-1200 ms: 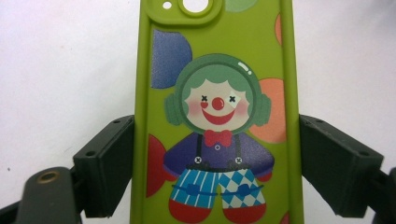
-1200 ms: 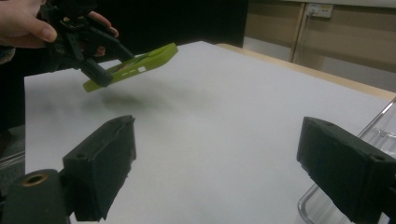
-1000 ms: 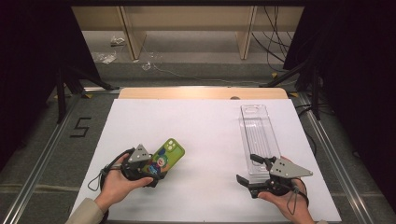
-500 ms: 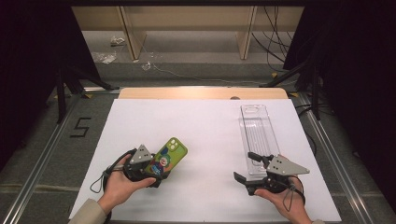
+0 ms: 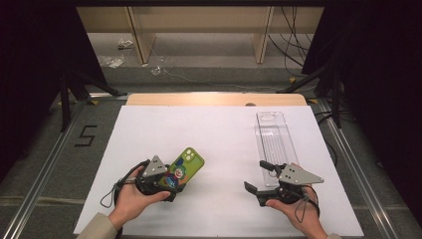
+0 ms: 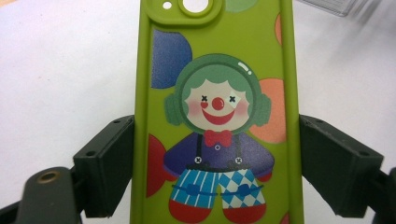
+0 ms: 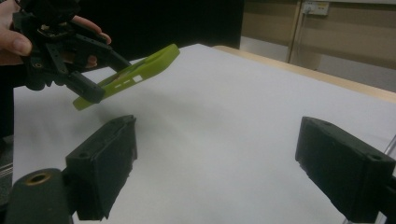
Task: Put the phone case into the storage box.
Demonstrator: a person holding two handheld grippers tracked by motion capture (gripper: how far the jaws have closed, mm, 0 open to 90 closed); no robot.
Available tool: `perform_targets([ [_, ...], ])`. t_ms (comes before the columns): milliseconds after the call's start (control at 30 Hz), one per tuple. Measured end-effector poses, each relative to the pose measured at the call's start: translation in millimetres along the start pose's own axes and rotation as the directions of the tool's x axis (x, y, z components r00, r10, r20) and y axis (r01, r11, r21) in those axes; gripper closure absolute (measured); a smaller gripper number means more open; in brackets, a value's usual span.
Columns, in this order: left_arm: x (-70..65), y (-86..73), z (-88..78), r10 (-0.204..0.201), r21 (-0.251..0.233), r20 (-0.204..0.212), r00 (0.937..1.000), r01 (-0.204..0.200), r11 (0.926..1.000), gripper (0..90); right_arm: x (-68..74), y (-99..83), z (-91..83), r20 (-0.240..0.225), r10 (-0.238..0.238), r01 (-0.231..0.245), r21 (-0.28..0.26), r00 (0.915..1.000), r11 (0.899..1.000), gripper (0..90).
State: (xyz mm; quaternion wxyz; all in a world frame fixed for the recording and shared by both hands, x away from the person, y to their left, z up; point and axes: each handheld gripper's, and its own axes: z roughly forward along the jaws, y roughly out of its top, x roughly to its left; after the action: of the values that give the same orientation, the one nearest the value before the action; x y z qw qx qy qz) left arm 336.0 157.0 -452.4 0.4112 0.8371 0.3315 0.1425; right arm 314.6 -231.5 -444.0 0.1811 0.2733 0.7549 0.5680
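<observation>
On white table (image 5: 219, 134), left gripper (image 5: 171, 183) jaws grasping green clown phone case (image 6: 217, 112), right gripper (image 5: 259, 180) jaws released, floor mark "5" (image 5: 85, 135)

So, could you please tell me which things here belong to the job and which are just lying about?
In the job:
- green phone case, clamped and lifted by the left gripper
- right gripper, open

Lying about:
- clear plastic tray
- scraps on the floor

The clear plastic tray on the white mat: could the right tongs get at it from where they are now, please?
Probably yes: the right tongs stand open beside the clear plastic tray, with nothing between them.
</observation>
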Motion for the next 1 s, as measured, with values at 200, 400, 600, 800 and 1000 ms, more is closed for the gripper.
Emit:
perform_targets([
  [200, -3.5, 1.3, 1.8, 0.002, -0.004, 0.003, 1.0000, -0.002, 1.0000, 16.2, 2.0, 2.5, 4.8, -0.007, -0.002, 0.002, -0.003, 1.0000, 1.000, 13.7],
  [400, -7.8, 2.9, 4.8, 0.010, -0.003, 0.009, 0.9999, -0.010, 0.9999, 16.2, 4.8, 4.7, 10.5, -0.013, -0.005, 0.005, 0.000, 0.9999, 1.000, 13.8],
  [600, -10.7, 3.9, 6.5, 0.015, -0.010, 0.011, 0.9998, -0.015, 0.9998, 16.2, 7.0, 7.4, 17.5, -0.016, -0.007, 0.007, 0.004, 0.9999, 1.000, 13.8],
  [800, -12.3, 4.1, 7.8, 0.020, -0.009, 0.011, 0.9998, -0.019, 0.9998, 16.2, 8.4, 8.9, 23.1, -0.021, -0.010, 0.010, 0.006, 0.9997, 1.000, 13.7],
  [1000, -15.6, 5.5, 10.1, 0.027, -0.013, 0.012, 0.9996, -0.026, 0.9996, 16.2, 8.9, 11.3, 28.4, -0.025, -0.006, 0.006, 0.007, 0.9997, 1.000, 13.8],
])
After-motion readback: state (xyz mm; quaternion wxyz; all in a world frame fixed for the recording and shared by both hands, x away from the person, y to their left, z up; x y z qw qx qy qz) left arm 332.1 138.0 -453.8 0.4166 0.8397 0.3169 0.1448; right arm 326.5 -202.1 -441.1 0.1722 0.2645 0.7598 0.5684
